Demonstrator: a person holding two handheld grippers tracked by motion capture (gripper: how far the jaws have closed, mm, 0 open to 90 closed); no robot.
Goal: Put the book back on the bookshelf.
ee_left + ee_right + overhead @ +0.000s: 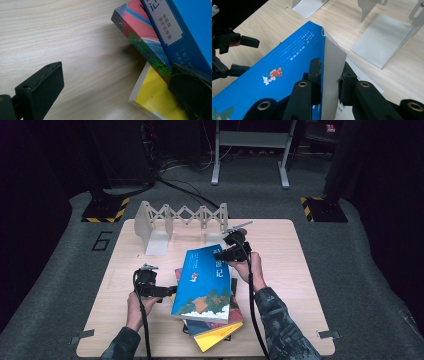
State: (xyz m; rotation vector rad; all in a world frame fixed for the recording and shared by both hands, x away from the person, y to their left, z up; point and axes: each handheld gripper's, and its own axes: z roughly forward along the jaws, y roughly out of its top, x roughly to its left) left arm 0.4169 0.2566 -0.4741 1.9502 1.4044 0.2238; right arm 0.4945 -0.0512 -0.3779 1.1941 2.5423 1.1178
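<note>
The right claw (231, 253) is clamping the far edge of the blue book (205, 282), tilting atop the book stack (215, 325) with its long axis running six to twelve o'clock toward the expanding bookend rack (182, 215), while the left claw (165, 291), gaping empty, is hovering at the stack's nine o'clock.

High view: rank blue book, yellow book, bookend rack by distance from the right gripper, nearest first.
1. Blue book: clamped in the right gripper at its far right corner, top of the stack.
2. Yellow book: bottom of the stack, near table edge, toward the person.
3. Bookend rack: at the back of the table, its left plate farthest; its right end is about as close as the yellow book.
</note>
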